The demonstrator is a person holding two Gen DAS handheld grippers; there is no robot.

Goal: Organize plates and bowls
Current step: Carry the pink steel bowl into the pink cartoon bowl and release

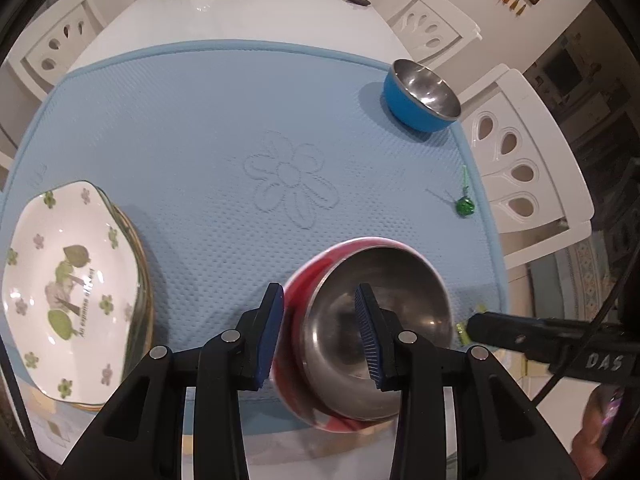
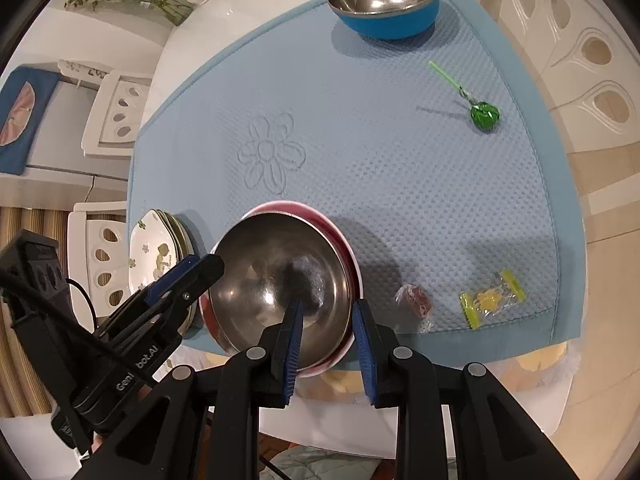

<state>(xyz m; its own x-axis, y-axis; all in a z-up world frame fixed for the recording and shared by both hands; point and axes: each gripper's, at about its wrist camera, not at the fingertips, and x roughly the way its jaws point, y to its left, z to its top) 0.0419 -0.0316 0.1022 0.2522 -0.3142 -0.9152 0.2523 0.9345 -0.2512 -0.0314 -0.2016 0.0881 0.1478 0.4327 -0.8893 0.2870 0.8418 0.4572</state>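
Red bowl [image 1: 372,332] at near edge of blue mat [image 1: 224,120], tilted. Left gripper [image 1: 320,308] straddles its left rim, right gripper [image 2: 326,320] its right rim; firm pinch unclear for both. Plate stack [image 1: 68,288] near left. Blue bowl [image 1: 420,96] far right. Green lollipop [image 2: 482,114] right.

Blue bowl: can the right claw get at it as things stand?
Probably not yet: the right claw straddles the red bowl rim. The mat toward the blue bowl is bare, with only a lollipop off to the side.
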